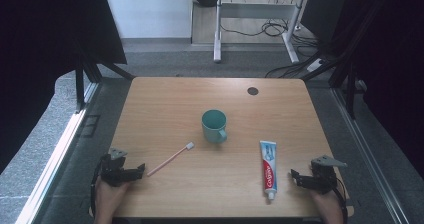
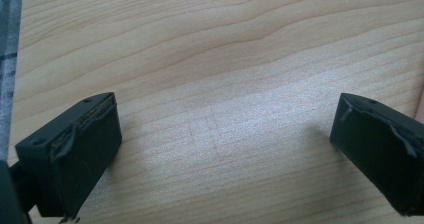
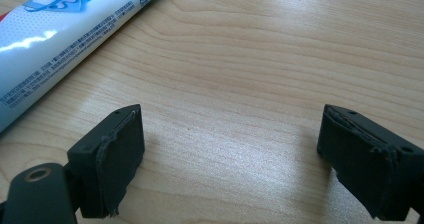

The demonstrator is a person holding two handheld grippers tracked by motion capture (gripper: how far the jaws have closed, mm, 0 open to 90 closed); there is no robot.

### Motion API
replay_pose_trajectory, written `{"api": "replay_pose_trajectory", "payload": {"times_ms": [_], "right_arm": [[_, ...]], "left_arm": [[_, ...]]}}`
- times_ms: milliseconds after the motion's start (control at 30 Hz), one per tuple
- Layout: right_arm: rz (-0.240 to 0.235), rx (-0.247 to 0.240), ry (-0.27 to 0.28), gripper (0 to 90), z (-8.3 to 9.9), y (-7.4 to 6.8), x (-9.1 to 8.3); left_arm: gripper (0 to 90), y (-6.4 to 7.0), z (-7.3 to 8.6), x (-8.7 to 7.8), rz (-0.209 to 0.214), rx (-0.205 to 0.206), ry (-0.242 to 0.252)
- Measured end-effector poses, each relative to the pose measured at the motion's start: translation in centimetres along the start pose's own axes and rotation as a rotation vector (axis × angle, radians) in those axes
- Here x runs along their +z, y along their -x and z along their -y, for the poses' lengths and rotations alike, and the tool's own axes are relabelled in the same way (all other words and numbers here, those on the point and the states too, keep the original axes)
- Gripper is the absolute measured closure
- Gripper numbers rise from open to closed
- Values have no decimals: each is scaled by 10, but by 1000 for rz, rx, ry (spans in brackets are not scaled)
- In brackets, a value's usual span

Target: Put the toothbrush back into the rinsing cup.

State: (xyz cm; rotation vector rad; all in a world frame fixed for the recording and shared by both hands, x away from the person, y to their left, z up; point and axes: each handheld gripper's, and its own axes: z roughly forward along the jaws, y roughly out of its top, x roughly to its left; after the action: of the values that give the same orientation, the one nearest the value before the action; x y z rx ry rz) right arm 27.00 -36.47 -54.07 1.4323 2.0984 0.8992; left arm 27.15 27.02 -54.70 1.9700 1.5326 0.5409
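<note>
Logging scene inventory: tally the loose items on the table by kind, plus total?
Mug (teal): 1
Toothbrush (pink handle): 1
Toothpaste tube: 1
Total: 3

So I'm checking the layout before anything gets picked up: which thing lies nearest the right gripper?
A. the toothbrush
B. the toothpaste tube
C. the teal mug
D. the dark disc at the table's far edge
B: the toothpaste tube lies just beside the right gripper, and its white and blue body shows close by in the right gripper view.
</note>
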Motion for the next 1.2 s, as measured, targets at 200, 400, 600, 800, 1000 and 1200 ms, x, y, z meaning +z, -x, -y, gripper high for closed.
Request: {"api": "replay_pose_trajectory", "payload": {"times_ms": [200,400,600,800,1000,1200], "right_arm": [[0,0,0,111,0,0,0],[0,1,0,111,0,0,0],[-1,0,1,112,0,0,0],[-1,0,1,112,0,0,0],[-1,-1,1,112,0,0,0],[-1,0,1,112,0,0,0]], "left_arm": [[0,0,0,0,-5,-3,-2],[0,3,1,-1,-23,-22,-1],[11,3,1,-1,-19,-18,3],[15,3,0,-1,-11,-10,4],[0,2,-2,0,6,14,-16],[15,1,-6,0,26,29,-32]]}}
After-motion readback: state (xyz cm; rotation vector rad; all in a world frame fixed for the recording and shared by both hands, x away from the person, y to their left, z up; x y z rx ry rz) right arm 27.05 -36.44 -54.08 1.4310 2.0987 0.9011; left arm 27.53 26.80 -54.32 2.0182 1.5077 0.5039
